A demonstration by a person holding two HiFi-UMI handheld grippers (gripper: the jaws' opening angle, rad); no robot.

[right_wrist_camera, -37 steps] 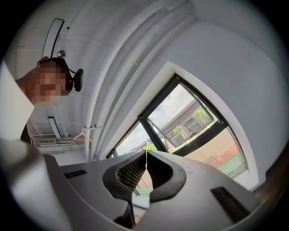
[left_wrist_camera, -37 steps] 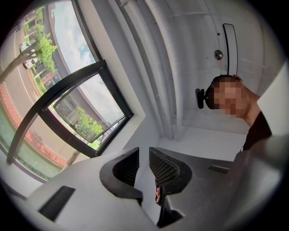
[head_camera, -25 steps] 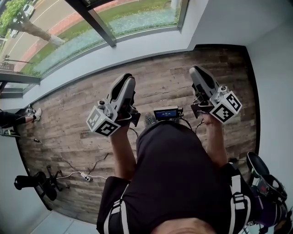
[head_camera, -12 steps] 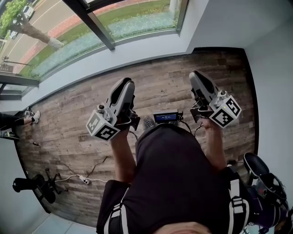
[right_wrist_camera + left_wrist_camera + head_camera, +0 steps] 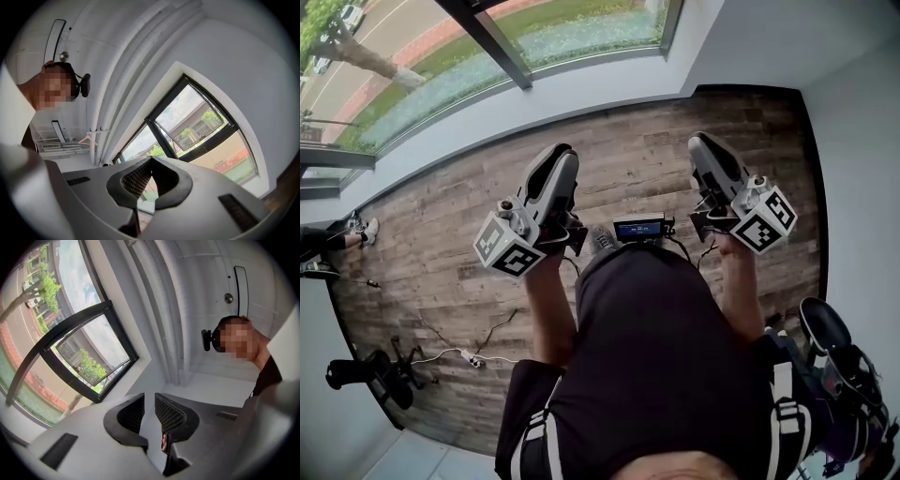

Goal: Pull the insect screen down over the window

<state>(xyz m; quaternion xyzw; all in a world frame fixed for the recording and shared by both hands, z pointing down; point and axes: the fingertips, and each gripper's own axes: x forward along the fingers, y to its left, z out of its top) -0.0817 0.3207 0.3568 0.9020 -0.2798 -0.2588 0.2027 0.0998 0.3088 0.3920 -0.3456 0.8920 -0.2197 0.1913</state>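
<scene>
The window (image 5: 487, 47) runs along the far top left of the head view, above a white sill. No insect screen can be made out in any view. My left gripper (image 5: 565, 155) and right gripper (image 5: 701, 142) are held side by side over the wooden floor (image 5: 441, 262), well short of the glass. In the left gripper view the left gripper (image 5: 149, 399) has a narrow gap between its jaws and holds nothing; a tilted-open sash (image 5: 89, 357) lies beyond it. In the right gripper view the right gripper (image 5: 151, 161) has its tips touching and is empty, with the window (image 5: 197, 122) behind.
An office chair base (image 5: 370, 370) and a cable with a power strip (image 5: 469, 356) lie on the floor at the left. Another person's shoes (image 5: 356, 230) show at the left edge. White walls (image 5: 862, 141) close the right side. A small screen (image 5: 639, 228) sits at my waist.
Both grippers have only swayed slightly in front of me. Their jaws stand as before, and nothing was taken hold of or let go.
</scene>
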